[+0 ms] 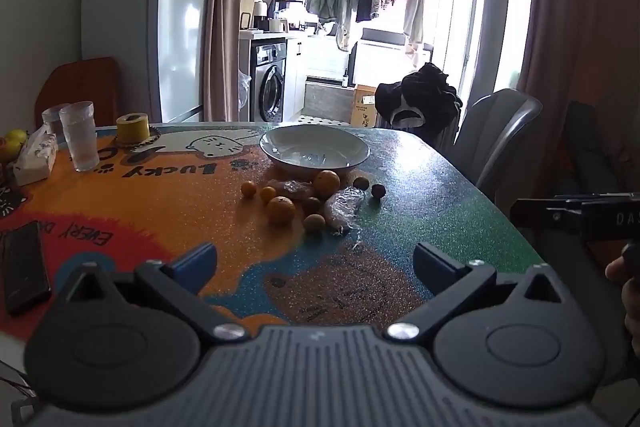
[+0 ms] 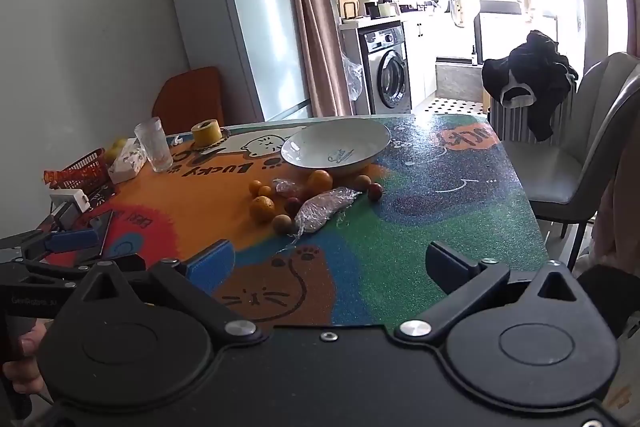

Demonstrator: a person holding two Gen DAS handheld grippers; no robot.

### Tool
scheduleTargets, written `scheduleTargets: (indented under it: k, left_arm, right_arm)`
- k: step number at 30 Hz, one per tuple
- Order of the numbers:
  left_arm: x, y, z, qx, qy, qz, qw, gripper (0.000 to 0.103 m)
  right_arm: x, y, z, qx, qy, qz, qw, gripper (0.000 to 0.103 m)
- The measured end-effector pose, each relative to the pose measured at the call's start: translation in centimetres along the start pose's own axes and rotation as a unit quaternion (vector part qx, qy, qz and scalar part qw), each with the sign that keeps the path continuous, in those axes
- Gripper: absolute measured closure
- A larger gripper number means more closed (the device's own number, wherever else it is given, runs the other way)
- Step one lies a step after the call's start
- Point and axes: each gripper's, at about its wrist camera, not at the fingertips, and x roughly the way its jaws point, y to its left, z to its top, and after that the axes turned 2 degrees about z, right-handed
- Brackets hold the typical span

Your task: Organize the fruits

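Near the middle of the counter [image 1: 420, 187] lay the fruits [image 1: 308, 201], a loose cluster of oranges, small brown ones and two film-wrapped pieces, just in front of the empty white bowl [image 1: 314, 149]. None had gone in yet. The longer wrapped piece [image 2: 322, 213] lay slantwise, one end toward the bowl. Both tongs stood spread wide and held nothing: the left tongs [image 1: 314, 261] faced the cluster almost straight ahead, the right tongs [image 2: 330, 265] had it ahead and slightly leftward. Neither looked clearly nearer, to my eye; both were well short of it.
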Motion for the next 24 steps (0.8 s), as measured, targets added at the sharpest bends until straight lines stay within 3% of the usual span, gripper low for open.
scheduleTargets:
  k: [24]
  left_arm:
    - [0.09, -0.03, 0.14, -0.010, -0.003, 0.002, 0.9999, 0.000]
  right_arm:
    - [0.12, 0.26, -0.16, 0.000, 0.009, 0.007, 1.000, 0.000]
